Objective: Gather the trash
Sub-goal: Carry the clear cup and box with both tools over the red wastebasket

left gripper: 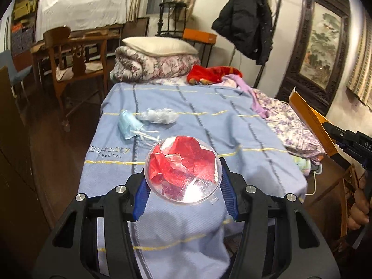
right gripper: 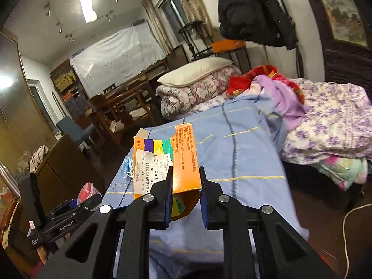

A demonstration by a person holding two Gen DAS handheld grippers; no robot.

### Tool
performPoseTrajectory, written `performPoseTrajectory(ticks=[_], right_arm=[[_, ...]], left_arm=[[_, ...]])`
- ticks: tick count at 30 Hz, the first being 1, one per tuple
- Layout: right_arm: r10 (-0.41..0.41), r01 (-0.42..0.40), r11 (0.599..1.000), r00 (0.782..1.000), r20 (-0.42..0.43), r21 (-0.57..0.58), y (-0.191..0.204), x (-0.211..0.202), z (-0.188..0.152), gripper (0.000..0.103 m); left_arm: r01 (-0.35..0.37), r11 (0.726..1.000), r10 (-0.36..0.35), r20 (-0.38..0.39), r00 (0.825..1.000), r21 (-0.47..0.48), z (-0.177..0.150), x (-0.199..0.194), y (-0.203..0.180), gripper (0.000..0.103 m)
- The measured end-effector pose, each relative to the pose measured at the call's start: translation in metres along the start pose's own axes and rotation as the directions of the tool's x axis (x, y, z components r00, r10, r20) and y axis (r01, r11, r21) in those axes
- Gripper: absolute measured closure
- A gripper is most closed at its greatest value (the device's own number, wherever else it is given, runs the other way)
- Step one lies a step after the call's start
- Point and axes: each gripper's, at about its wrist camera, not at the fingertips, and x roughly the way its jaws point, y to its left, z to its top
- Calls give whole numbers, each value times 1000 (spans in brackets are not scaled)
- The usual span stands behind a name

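Left gripper [left gripper: 184, 193] clamps clear cup [left gripper: 183, 169] of red wrappers. Right gripper [right gripper: 184, 194] pinches orange medicine box [right gripper: 186, 160]. Face mask [left gripper: 126, 124] lies near bed's [left gripper: 255, 139] left edge.

A bed [left gripper: 209, 125] under a blue blanket is filling the room's middle, with a folded quilt [left gripper: 151, 66] and a pillow [left gripper: 158, 45] lying at its far end. A wooden chair [left gripper: 74, 55] is standing on the dark floor [left gripper: 53, 153] beside it. A black coat [left gripper: 244, 23] is hanging by a framed painting [left gripper: 323, 53], and a ceiling lamp [right gripper: 87, 2] is glowing.

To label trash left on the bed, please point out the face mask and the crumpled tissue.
face mask [left gripper: 126, 125], left wrist view, blue body.
crumpled tissue [left gripper: 158, 116], left wrist view, middle of wad.
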Motion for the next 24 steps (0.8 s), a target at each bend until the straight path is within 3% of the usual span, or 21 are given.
performPoseTrajectory(ticks=[12, 24], right_arm=[[-59, 56, 997, 996, 65, 44, -44, -93, -28, 83], [-145, 130, 977, 986, 80, 169, -123, -160, -84, 83]], left_arm=[[73, 994, -76, 38, 996, 86, -17, -39, -64, 49], [164, 974, -162, -27, 986, 154, -45, -49, -131, 49]])
